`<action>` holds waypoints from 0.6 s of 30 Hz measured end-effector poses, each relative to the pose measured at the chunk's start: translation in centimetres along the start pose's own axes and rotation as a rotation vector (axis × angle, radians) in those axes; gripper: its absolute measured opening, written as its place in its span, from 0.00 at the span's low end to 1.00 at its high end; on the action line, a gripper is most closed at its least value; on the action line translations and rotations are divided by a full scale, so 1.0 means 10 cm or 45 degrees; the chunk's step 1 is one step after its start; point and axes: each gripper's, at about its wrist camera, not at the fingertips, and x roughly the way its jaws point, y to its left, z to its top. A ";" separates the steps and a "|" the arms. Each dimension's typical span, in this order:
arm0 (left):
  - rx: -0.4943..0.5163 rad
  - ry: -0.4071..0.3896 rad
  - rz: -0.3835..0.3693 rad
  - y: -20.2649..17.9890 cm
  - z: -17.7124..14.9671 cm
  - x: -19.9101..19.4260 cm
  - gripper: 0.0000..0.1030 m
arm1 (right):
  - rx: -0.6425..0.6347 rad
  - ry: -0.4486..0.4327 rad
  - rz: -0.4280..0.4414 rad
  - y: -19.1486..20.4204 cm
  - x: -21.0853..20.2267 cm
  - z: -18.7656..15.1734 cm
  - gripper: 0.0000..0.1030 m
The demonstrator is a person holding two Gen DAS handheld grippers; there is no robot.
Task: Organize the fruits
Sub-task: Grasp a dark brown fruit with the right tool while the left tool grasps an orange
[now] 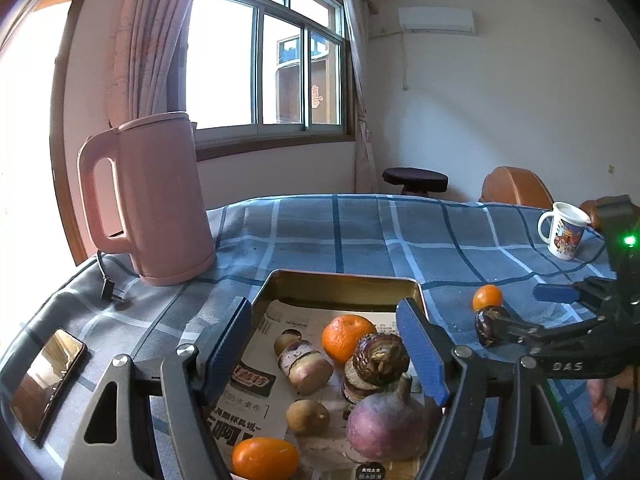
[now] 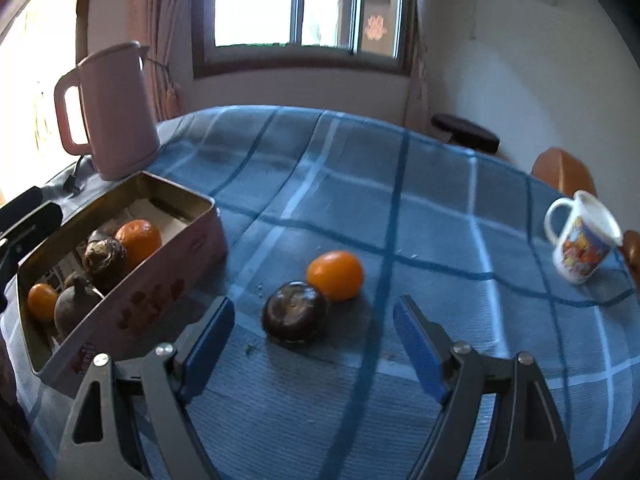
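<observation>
The right gripper (image 2: 314,320) is gaping wide, empty — a dark fruit (image 2: 295,311) is sitting between its fingertips, touching an orange (image 2: 335,275). The left gripper (image 1: 324,328), wide too, is hovering over the tin (image 1: 344,280).

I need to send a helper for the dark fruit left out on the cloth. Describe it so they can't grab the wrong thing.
Start at the pink tin box on the blue checked tablecloth. To its right, outside the box, two round pieces sit touching. Take the dark brown glossy fruit nearer the open right gripper, not the orange behind it.
</observation>
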 end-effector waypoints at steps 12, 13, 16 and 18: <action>0.037 -0.001 -0.044 -0.16 0.06 -0.02 0.74 | 0.042 0.184 0.039 0.01 0.39 -0.02 0.42; 0.046 0.002 -0.054 -0.21 0.07 -0.01 0.74 | 0.043 0.175 0.039 0.00 0.36 -0.03 0.42; 0.075 0.017 -0.098 -0.39 0.09 -0.01 0.74 | 0.042 0.122 -0.001 -0.11 0.24 -0.05 0.42; 0.093 0.031 -0.131 -0.51 0.12 0.02 0.74 | 0.043 0.099 -0.051 -0.23 0.16 -0.06 0.42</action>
